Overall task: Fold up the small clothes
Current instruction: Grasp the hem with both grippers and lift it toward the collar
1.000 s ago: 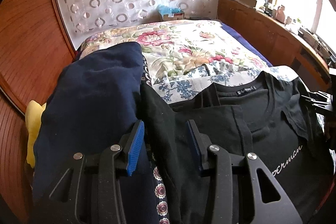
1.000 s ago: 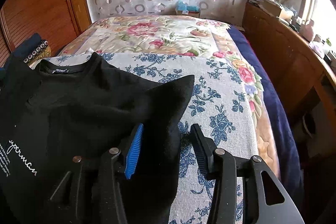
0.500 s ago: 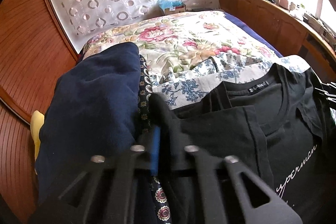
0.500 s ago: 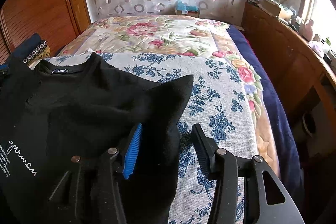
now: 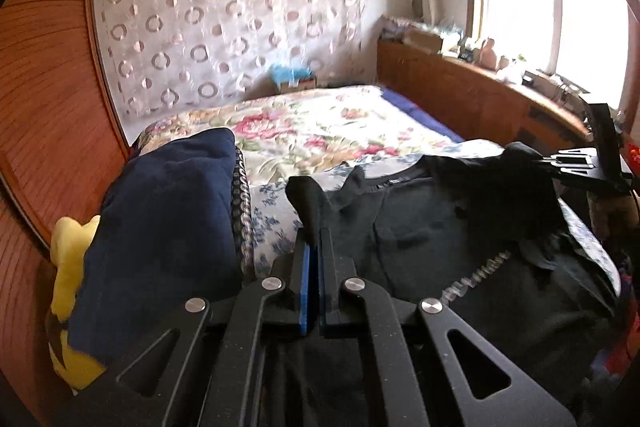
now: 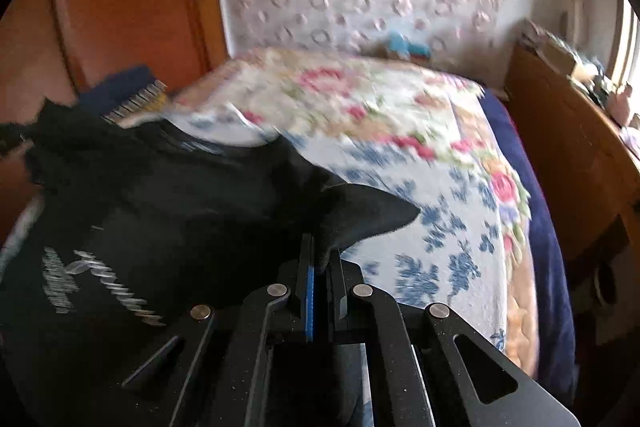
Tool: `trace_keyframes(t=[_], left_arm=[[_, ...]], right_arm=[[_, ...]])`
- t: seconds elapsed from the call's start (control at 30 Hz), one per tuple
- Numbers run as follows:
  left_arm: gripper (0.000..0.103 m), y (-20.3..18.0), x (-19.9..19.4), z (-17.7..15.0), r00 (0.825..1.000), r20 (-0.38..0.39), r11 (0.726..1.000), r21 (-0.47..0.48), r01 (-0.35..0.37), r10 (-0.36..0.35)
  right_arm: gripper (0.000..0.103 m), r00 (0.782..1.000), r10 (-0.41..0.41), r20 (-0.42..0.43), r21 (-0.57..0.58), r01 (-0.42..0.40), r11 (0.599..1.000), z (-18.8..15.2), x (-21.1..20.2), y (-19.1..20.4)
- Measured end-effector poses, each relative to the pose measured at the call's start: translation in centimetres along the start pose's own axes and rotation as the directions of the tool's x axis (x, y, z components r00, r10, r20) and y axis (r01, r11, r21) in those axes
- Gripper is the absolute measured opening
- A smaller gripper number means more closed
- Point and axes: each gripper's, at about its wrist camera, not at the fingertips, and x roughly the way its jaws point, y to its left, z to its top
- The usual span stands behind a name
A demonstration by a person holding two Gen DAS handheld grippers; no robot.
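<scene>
Left wrist view centres on the black T-shirt (image 5: 432,227), spread across the lower right over a blue-flowered sheet (image 5: 272,203); the left gripper (image 5: 314,247) is clamped on its sleeve. At lower centre of the right wrist view, the right gripper (image 6: 320,259) pinches the other sleeve. Navy folded clothes (image 5: 160,227) sit lower left.

— What is seen on the left gripper (image 5: 313,251)?

— Black arms with a rough, speckled skin are seen. Four round silver screws are set in them. Long cut-out holes are seen in the outer arms. Blue pads (image 5: 305,291) are stuck inside the fingers.

— And the right gripper (image 6: 320,267)?

— The same black arms, silver screws and holes are seen. One blue pad (image 6: 309,301) is seen inside.
</scene>
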Motion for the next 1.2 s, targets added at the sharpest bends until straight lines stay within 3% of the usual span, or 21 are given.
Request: trace_keyframes(t=[0.23,0.4,0.67,0.9,1.03,1.2], left_arm=[[0.004,-0.7,-5.0,-4.9,0.997,0.059,0.996,-0.071,0.056,-0.052],[0.004,0.0,-8.0,-7.2,0.996,0.084,0.993,-0.115,0.042,-0.032],[0.004,1.5,-10.9,-9.7,0.994,0.105,0.984,-0.174,0.025,-0.007],[0.004,1.5,-13.3,-10.6,0.993,0.118,0.984,-0.18,0.006,0.015],[0.004,0.9,-15.6,-10.9,0.99,0.132,0.979,-0.189,0.07,-0.046],[0.004,0.1,-16.2,-10.9,0.993,0.112,0.989,-0.142,0.039,-0.023]], right_arm=[[0.004,0.996,0.037,0.081,-0.051,-0.033,0.998,-3.1,-6.9,1.3],[0.004,0.991,0.042,0.129,-0.043,-0.037,0.998,-6.6,-11.1,0.7],[0.004,0.981,0.06,0.185,0.024,-0.066,0.998,-11.6,-14.1,-0.1],[0.004,0.989,0.037,0.142,0.019,-0.04,0.999,-13.0,-15.1,0.6],[0.004,0.991,0.02,0.131,-0.011,-0.019,1.0,-13.3,-17.5,0.9],[0.004,0.994,0.013,0.109,-0.053,-0.007,0.999,-13.1,-19.5,1.2]])
